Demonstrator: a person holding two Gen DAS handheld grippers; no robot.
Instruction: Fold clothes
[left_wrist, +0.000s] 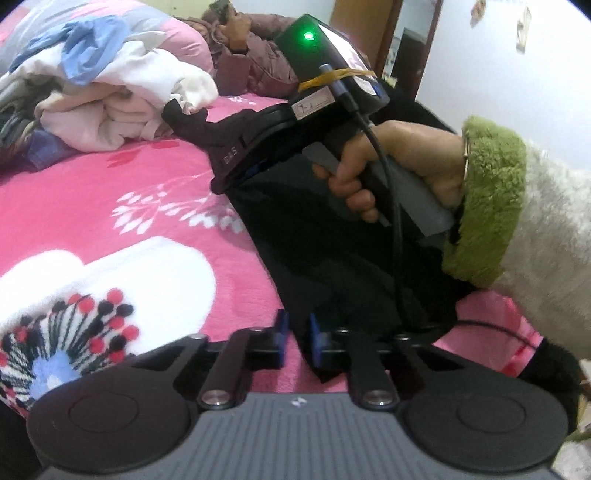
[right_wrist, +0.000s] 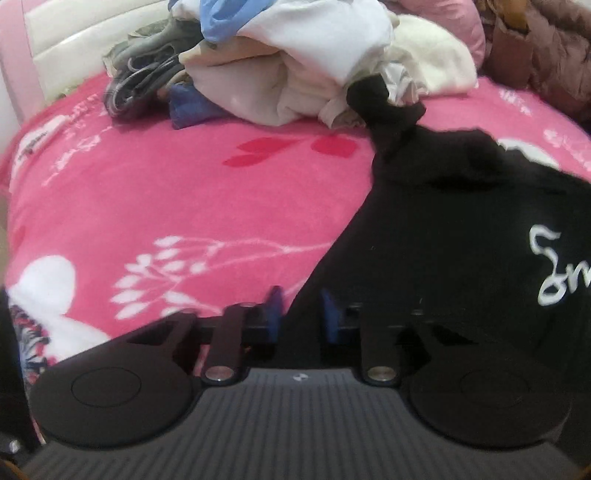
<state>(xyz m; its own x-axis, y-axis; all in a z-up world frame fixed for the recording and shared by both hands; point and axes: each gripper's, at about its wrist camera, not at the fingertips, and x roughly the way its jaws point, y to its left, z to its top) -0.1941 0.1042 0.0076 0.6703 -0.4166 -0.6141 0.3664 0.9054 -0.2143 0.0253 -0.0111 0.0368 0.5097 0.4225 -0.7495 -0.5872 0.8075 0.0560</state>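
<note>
A black garment with white lettering lies spread on the pink flowered blanket. Its left edge runs straight and taut between the two grippers. In the left wrist view, my left gripper is shut on the near corner of that edge, its blue pads a narrow gap apart. A hand in a green fleece cuff holds the right gripper's black housing over the garment's far end. Its fingertips are hidden there. In the right wrist view, my right gripper pinches the black garment at its edge.
A heap of unfolded clothes, white, cream and blue, sits at the far side of the bed, also seen as the clothes heap. A person in a brown padded jacket lies behind it. A white padded headboard stands at the far left.
</note>
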